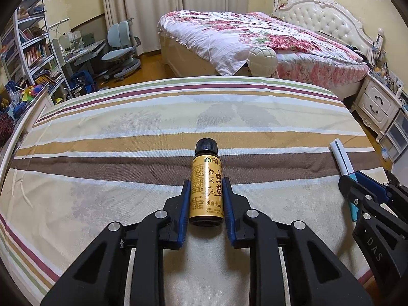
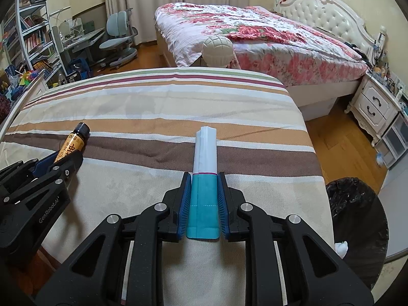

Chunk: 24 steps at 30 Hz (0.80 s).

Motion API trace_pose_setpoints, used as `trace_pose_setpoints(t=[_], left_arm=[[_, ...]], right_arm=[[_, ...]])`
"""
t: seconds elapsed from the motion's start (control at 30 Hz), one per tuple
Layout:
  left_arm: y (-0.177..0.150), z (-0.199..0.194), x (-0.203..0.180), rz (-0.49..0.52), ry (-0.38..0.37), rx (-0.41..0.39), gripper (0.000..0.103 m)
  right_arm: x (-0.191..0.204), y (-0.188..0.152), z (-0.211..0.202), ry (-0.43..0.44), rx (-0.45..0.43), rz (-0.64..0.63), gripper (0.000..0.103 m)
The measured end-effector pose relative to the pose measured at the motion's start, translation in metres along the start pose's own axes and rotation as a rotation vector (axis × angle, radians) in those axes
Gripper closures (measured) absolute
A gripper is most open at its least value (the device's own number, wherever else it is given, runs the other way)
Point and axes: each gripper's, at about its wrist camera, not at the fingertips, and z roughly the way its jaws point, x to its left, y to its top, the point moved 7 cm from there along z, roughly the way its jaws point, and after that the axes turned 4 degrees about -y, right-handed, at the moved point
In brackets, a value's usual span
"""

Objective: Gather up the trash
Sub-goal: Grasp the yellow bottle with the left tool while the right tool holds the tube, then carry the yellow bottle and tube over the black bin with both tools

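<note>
My left gripper is shut on a small gold-labelled bottle with a black cap, held over the striped cloth. My right gripper is shut on a flat teal and white paper packet that sticks out forward past the fingertips. In the right wrist view the left gripper and the bottle show at the left. In the left wrist view the right gripper and the packet show at the right edge.
A bin lined with a black bag stands on the floor right of the striped surface, with a white crumpled scrap at its rim. A floral bed, a nightstand and a desk with a chair lie beyond.
</note>
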Motion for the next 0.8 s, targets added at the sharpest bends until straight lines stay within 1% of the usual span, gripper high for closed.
trace_pose_setpoints(t=[0.13,0.3,0.8], left_arm=[[-0.004,-0.005,-0.005,0.017,-0.015,-0.004,0.078],[-0.012,-0.015,-0.010,0.030,-0.031,-0.012,0.078],[-0.045,-0.049,-0.026,0.055,-0.074,-0.047,0.078]], right_arm=[[0.001,-0.001,-0.001,0.004,-0.001,0.003,0.083],[0.001,-0.010,-0.009,0.013,-0.003,0.010,0.083],[-0.003,-0.059,-0.051,0.038,-0.024,0.029,0.083]])
